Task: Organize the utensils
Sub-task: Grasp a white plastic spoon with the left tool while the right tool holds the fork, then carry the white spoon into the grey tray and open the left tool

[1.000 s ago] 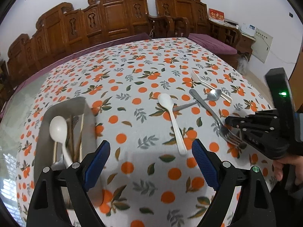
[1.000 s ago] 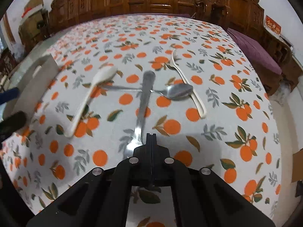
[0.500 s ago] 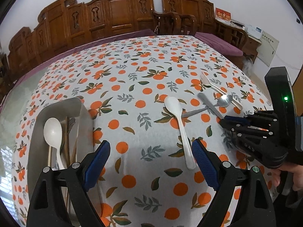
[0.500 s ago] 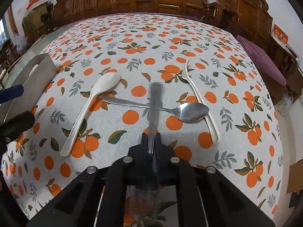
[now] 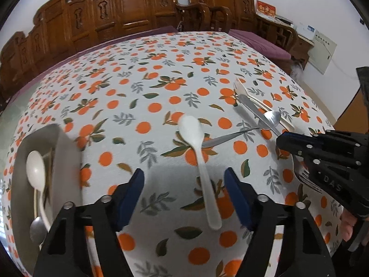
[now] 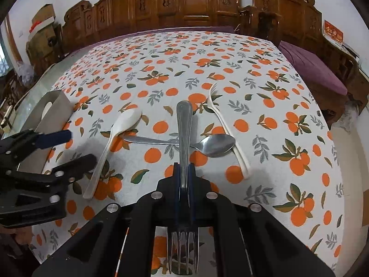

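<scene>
My right gripper [image 6: 184, 173] is shut on a metal fork [image 6: 184, 124] and holds it above the table, handle pointing forward, tines toward the camera; it also shows in the left wrist view [image 5: 282, 142]. My left gripper [image 5: 184, 181] is open, its blue pads on either side of the white plastic spoon [image 5: 200, 159]. A metal spoon [image 6: 207, 144] and a white plastic fork [image 6: 227, 129] lie on the orange-patterned tablecloth. A grey metal utensil tray [image 5: 66, 157] at the left holds a white spoon [image 5: 35, 173], chopsticks and a metal spoon.
Carved wooden chairs [image 6: 184, 2] stand along the far edge of the table. A purple cushion [image 6: 311, 69] lies off the right edge. The left gripper [image 6: 46, 161] shows at the left of the right wrist view, next to the tray [image 6: 53, 113].
My right gripper has lifted the metal fork off the table and the metal spoon. My left gripper has moved right and forward, so the white spoon now lies between its pads.
</scene>
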Demonstrator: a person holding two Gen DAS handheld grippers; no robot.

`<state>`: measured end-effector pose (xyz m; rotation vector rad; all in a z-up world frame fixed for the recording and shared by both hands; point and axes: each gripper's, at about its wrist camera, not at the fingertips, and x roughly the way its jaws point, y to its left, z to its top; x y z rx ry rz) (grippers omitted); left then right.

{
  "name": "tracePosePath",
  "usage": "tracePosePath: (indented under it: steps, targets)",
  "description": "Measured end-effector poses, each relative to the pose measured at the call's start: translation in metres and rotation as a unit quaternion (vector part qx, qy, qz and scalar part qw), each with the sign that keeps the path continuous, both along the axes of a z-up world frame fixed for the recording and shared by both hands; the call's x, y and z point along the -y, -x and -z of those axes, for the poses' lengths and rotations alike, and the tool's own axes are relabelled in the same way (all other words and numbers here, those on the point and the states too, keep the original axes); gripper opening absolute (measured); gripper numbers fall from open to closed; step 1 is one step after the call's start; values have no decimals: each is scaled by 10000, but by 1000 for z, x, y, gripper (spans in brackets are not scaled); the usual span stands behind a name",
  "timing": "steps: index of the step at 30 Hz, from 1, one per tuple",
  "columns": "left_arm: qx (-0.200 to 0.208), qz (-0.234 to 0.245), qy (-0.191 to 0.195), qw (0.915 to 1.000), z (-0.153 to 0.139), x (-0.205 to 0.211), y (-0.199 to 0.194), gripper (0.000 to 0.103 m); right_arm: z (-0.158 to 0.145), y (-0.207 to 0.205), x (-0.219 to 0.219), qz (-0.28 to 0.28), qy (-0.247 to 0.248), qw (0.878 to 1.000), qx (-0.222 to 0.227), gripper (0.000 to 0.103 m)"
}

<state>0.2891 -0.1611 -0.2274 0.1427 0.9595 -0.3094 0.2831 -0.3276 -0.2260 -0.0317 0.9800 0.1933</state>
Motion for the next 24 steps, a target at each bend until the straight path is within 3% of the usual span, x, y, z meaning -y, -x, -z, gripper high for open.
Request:
tracePosePath:
  steps: [5,9,12,24]
  targets:
    - [-166,86,-45,9998,12,13,-12,45,0,-1,3,3,-39,10000,9,8]
    - [-291,47,-101,9995,21,16,-18,36,-1,-1,2,-6,-48,10000,11,8]
    - [-262,-15,-98,9996,21,11,-17,9,-2,0,0,-27,-57,10000,21,8]
    - [-190,-202,167,9995,0,-30,8,7,-15,9,-34,-484,-254,9985,76,8]
